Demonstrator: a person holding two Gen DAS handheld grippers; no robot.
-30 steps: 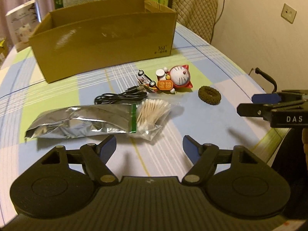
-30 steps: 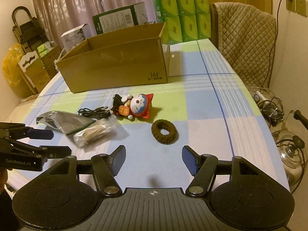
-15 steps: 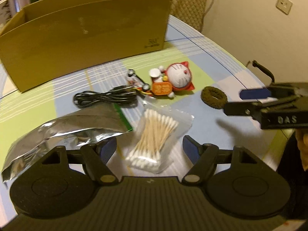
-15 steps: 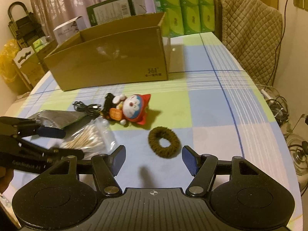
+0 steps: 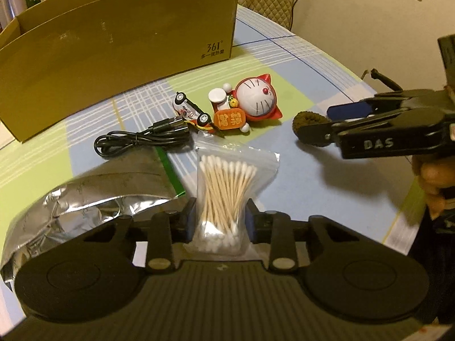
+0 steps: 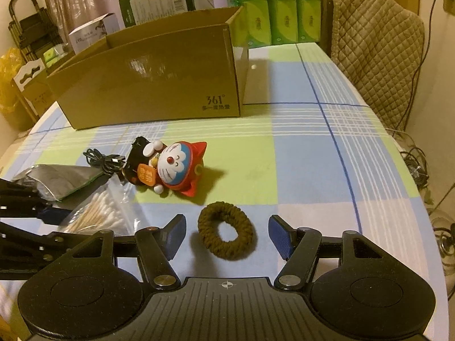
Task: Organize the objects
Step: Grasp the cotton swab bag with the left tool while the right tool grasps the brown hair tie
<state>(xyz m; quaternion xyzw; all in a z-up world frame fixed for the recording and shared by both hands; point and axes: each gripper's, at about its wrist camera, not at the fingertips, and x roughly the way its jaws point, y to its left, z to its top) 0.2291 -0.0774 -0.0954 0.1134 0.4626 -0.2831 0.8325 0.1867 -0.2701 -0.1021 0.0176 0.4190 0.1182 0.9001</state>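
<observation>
- left gripper (image 5: pixel 220 221) is clamped on the bag of cotton swabs (image 5: pixel 227 196), pinching the clear bag in at its near end; the bag lies on the checked tablecloth (image 5: pixel 327 187), right beside the foil pouch (image 5: pixel 93 193)
- right gripper (image 6: pixel 227 236) is spread wide, low over the table, with the brown hair tie (image 6: pixel 225 230) sitting between its fingers; not touching either one as far as I can see
- cat figurine (image 6: pixel 176 167) is tipped on its side just behind the hair tie; toy car (image 5: pixel 192 110) and black cable (image 5: pixel 142 140) are bunched up against it on the left
- cardboard box (image 6: pixel 159 82) stands open at the back of the table, well apart from the small stuff
- quilted chair cover (image 6: pixel 375 48) is off behind the table on the right
</observation>
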